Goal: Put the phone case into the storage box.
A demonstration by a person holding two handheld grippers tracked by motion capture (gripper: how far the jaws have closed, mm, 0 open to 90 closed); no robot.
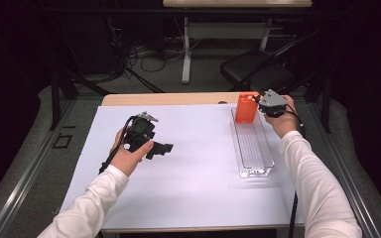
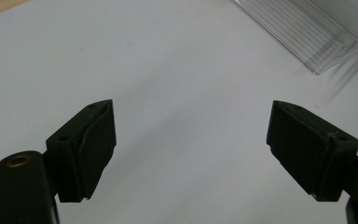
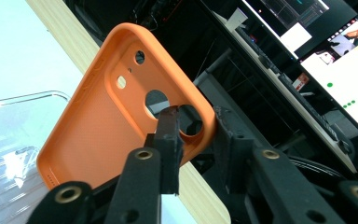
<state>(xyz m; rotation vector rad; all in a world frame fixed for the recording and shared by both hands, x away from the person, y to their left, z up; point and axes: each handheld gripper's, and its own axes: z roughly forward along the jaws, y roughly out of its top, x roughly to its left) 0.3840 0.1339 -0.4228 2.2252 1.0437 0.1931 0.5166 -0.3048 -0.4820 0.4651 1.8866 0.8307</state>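
Orange phone case (image 3: 116,107) gripped at its camera-cutout end by right hand-held gripper (image 3: 193,140), jaws closed on the wall, one through the cutout. Held upright over far end of clear tray (image 1: 252,144), at right side of worktop (image 1: 188,173). Whether its lower edge touched the tray could not be told. Left hand-held gripper (image 2: 191,140) open, empty, held low over bare white sheet, well apart from tray.

Judged step: laying case into tray. Best done by lowering slowly, aligning long side with tray walls, releasing only once rested flat.

No brand, label or legible writing found on case or tray.
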